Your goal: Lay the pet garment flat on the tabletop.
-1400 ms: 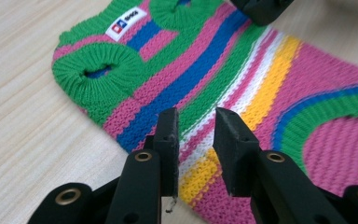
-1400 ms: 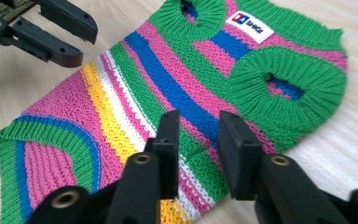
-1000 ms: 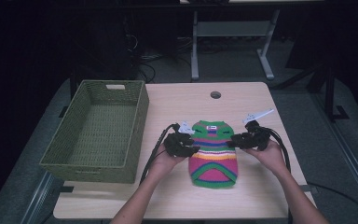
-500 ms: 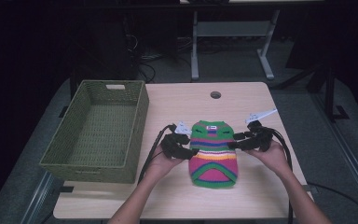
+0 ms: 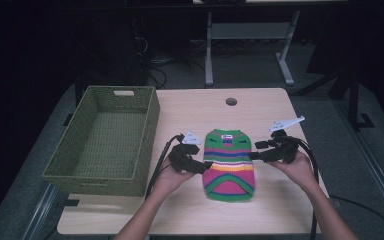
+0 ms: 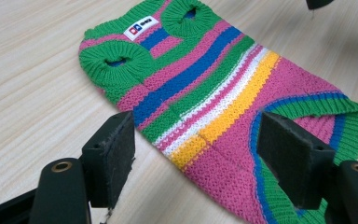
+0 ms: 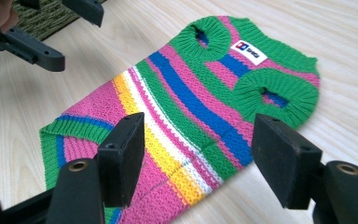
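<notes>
While both tools have just been opening, the high view has the left tool and right tool flanking the striped sweater, flat on the table beside the basket; a one-sided lift could drag it crooked. Left gripper view: jaws apart, empty, the sweater edge under them; right gripper view: the same, sweater just ahead, so a shallow bite might snag one layer.
</notes>
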The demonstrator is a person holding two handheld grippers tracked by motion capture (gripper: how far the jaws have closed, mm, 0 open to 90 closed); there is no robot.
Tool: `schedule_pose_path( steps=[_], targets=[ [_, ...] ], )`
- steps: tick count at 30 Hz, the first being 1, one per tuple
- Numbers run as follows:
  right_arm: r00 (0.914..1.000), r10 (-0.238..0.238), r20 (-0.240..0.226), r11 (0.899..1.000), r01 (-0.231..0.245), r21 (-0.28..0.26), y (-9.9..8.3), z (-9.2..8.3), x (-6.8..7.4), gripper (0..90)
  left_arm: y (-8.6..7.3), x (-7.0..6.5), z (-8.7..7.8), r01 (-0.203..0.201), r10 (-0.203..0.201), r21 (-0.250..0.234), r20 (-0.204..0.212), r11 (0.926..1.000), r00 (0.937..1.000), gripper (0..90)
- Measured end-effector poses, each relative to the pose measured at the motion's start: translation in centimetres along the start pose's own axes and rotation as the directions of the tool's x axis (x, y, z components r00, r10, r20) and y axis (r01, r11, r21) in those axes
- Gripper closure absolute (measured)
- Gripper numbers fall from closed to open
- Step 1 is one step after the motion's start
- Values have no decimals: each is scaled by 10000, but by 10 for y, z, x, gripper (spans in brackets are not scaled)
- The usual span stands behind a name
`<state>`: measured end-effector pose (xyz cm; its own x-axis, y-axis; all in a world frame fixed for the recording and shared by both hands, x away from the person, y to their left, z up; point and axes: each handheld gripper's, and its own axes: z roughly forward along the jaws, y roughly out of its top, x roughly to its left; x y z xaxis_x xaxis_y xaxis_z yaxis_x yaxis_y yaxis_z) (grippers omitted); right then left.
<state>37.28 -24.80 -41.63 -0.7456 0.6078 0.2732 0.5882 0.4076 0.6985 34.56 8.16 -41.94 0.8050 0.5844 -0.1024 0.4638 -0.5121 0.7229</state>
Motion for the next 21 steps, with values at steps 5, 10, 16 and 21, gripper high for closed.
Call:
schedule_pose_path(
  steps=[5,10,16,21],
  targets=[
    [10000,-13,77,10000,13,-94,-5,-8,0,336,-3,-3,-4,-17,18,-97,7,10000,10000,261],
    [9998,-4,213,9999,7,-125,-13,-14,0,330,-6,-4,-8,-20,21,-127,36,9999,10000,258],
    [9994,128,307,9999,-126,-76,-24,-18,-2,328,-10,-7,-11,-116,117,-122,34,9999,9999,253],
    [9989,115,454,9999,-115,-1,-33,-22,-2,328,-14,-9,-12,-76,79,-186,147,9998,9999,255]
  ],
)
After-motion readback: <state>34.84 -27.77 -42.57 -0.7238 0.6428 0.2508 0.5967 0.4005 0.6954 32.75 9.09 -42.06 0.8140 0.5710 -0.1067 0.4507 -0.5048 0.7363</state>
